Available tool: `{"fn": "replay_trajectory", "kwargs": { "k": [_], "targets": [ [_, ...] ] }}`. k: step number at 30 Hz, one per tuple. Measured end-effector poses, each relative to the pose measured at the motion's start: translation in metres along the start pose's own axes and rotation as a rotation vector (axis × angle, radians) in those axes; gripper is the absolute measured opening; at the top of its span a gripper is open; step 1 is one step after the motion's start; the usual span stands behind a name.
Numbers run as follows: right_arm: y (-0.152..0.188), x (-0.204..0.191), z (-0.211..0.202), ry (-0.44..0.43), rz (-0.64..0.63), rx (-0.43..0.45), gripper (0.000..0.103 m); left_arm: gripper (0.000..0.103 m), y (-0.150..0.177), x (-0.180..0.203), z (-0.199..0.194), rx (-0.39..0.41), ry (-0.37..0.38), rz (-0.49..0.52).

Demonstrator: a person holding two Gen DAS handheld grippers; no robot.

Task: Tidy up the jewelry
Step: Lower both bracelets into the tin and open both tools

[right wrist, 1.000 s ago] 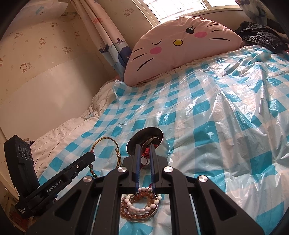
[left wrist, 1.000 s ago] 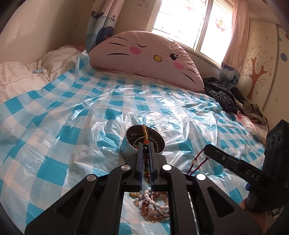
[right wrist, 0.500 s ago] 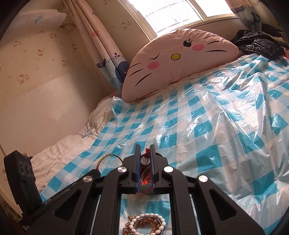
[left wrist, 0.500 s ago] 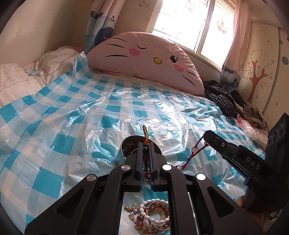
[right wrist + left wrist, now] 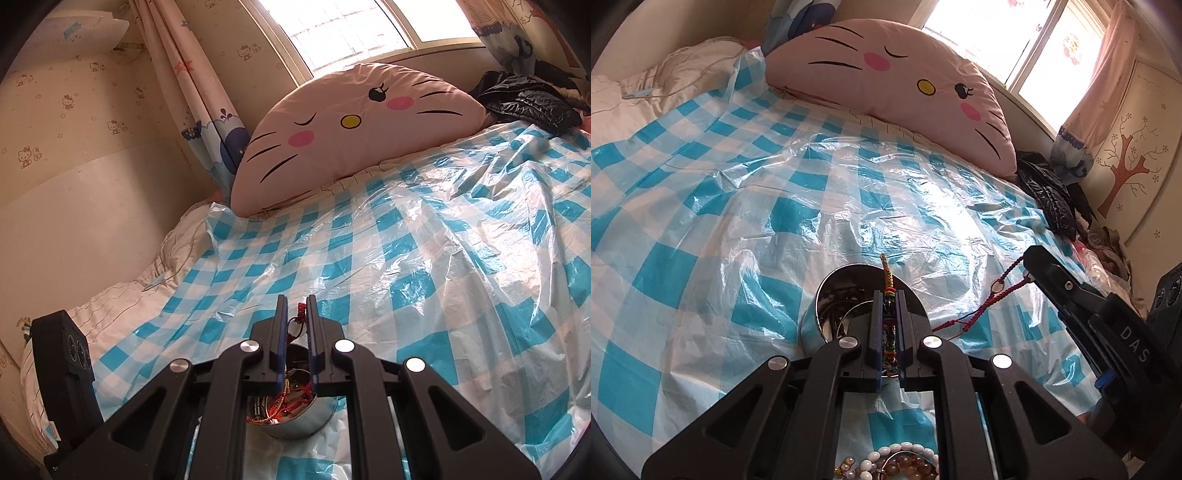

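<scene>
Both grippers have slid forward since a second ago, so the steel bowl [image 5: 849, 306] that sat out ahead now sits right under their fingertips, and the bead pile [image 5: 897, 461] has dropped to the bottom edge of the left view. The left gripper [image 5: 889, 295] is clamped tight on a multicolour braided bracelet [image 5: 887, 280] that pokes up past its tips over the bowl. The right gripper [image 5: 296, 301] is pinched on a red cord bracelet [image 5: 302, 312], hanging above the same bowl [image 5: 295, 424] on the blue checked plastic sheet [image 5: 424, 258], pink cat cushion [image 5: 354, 122] behind.
</scene>
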State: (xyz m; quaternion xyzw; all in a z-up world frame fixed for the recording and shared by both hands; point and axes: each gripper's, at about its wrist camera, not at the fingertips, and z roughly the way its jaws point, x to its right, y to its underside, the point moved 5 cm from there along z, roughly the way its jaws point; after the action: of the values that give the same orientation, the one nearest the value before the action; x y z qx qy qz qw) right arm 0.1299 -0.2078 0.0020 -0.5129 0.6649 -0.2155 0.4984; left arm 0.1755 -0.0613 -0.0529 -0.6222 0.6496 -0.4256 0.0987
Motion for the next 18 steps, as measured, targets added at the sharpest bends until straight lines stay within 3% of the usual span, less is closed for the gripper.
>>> {"fn": "replay_trajectory", "kwargs": {
  "k": [4, 5, 8, 10, 15, 16, 18],
  "targets": [
    [0.002, 0.001, 0.009, -0.001, -0.002, -0.021, 0.011, 0.007, 0.007, -0.011, 0.021, -0.089, -0.049, -0.029],
    [0.003, -0.001, 0.011, -0.003, -0.007, -0.027, 0.011, 0.012, 0.008, -0.014, 0.021, -0.091, -0.065, -0.036],
    [0.006, -0.006, 0.02, -0.021, -0.015, -0.047, 0.011, 0.037, 0.002, -0.02, 0.007, -0.035, -0.086, -0.058],
    [0.007, -0.011, 0.026, -0.035, -0.018, -0.061, 0.011, 0.052, -0.004, -0.024, -0.006, 0.028, -0.144, -0.041],
    [0.014, -0.023, 0.046, -0.092, -0.014, -0.118, 0.011, 0.064, -0.017, -0.049, -0.035, 0.158, -0.234, -0.133],
    [0.018, -0.026, 0.054, -0.12, -0.007, -0.155, 0.014, 0.065, -0.018, -0.055, -0.039, 0.173, -0.246, -0.158],
    [0.031, -0.027, 0.073, -0.106, -0.015, -0.242, 0.044, 0.066, -0.021, -0.065, -0.045, 0.191, -0.258, -0.196]
  ]
}}
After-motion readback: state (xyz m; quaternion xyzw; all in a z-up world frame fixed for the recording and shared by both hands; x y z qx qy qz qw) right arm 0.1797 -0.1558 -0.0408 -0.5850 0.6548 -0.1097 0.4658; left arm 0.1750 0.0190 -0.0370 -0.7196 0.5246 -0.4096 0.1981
